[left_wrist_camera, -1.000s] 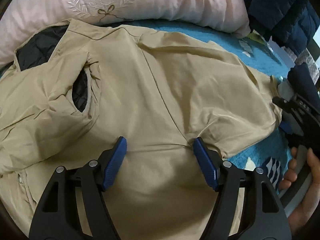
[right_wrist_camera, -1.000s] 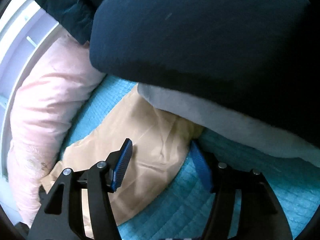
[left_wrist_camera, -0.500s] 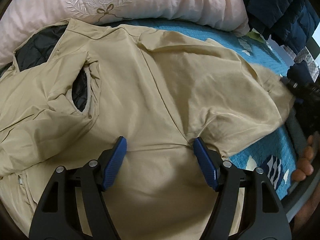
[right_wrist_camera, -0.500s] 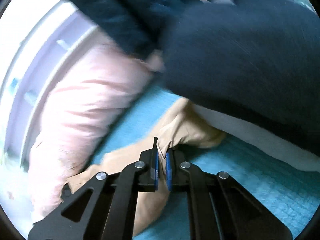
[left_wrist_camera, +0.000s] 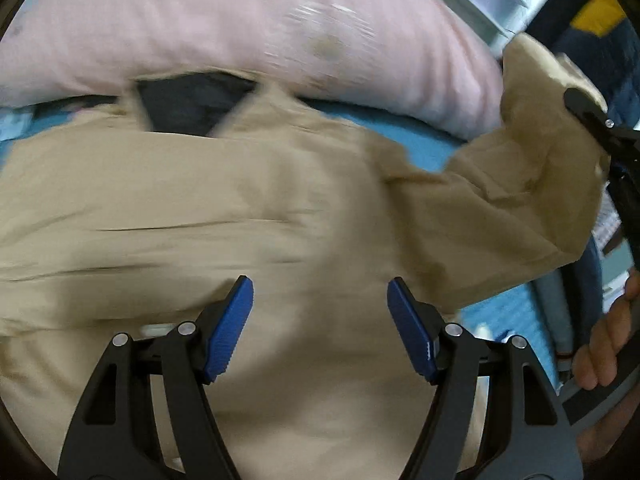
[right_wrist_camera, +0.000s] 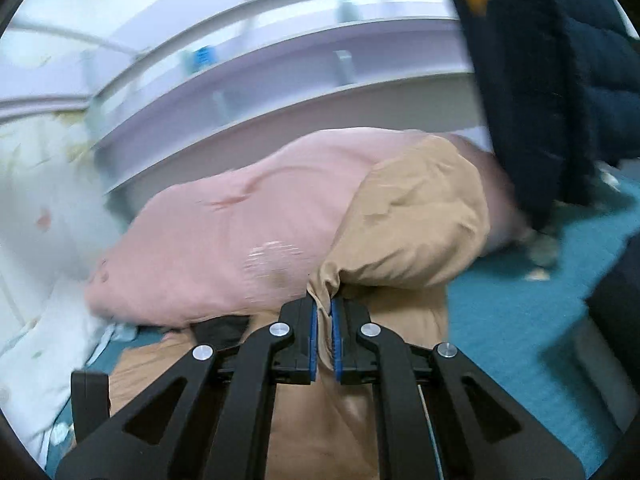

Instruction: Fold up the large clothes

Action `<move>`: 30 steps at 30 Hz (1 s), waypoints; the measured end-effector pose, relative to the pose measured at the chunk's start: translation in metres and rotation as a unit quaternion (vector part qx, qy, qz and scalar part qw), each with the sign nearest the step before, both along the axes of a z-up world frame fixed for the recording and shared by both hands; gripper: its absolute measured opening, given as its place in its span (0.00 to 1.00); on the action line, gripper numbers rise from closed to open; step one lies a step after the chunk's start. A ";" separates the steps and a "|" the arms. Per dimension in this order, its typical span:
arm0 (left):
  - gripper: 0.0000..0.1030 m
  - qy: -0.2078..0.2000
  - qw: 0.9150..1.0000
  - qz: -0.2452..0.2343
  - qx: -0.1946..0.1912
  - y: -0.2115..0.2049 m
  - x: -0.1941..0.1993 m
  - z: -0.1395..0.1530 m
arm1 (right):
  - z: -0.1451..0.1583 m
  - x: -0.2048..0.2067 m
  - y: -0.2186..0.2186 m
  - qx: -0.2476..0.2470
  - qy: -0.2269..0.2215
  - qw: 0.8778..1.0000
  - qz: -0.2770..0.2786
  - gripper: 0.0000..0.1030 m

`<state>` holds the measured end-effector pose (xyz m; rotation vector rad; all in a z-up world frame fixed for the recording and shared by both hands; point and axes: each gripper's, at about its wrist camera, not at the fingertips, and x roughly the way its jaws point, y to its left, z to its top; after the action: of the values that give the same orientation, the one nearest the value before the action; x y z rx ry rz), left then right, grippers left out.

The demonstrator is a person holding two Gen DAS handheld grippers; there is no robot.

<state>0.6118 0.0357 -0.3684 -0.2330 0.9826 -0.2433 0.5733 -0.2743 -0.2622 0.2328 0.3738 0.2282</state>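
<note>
Tan padded jacket (left_wrist_camera: 248,208), dark quilted lining (left_wrist_camera: 192,104) at the collar, spread over teal bedcover (right_wrist_camera: 520,340) against pink pillow (left_wrist_camera: 240,28); sleeve end (right_wrist_camera: 412,216) pinched in closed right gripper (right_wrist_camera: 325,334) and raised, presumably for folding across the body. Left gripper (left_wrist_camera: 320,328) wide apart over jacket's middle, nothing between blue pads (left_wrist_camera: 228,328), likely waiting to pin or take cloth. Hem and far sleeve cut off; motion blur throughout; navy garment (right_wrist_camera: 560,60) only partly shown.
</note>
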 end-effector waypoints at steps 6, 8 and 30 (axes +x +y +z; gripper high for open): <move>0.69 -0.006 0.996 0.078 0.035 0.098 -0.025 0.016 | -0.005 0.011 0.103 -0.066 -0.006 0.994 0.087 0.05; 0.69 -0.013 0.994 0.107 0.034 0.130 -0.036 0.020 | -0.015 0.014 0.135 -0.090 0.004 0.989 0.113 0.05; 0.76 -0.001 0.984 0.171 -0.043 0.201 -0.034 0.026 | -0.071 -0.015 0.169 -0.068 0.138 0.976 0.153 0.52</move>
<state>0.5775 0.2366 -0.3425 -0.4744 0.9147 0.0286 0.5582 -0.1050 -0.3332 0.0702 0.7006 0.4738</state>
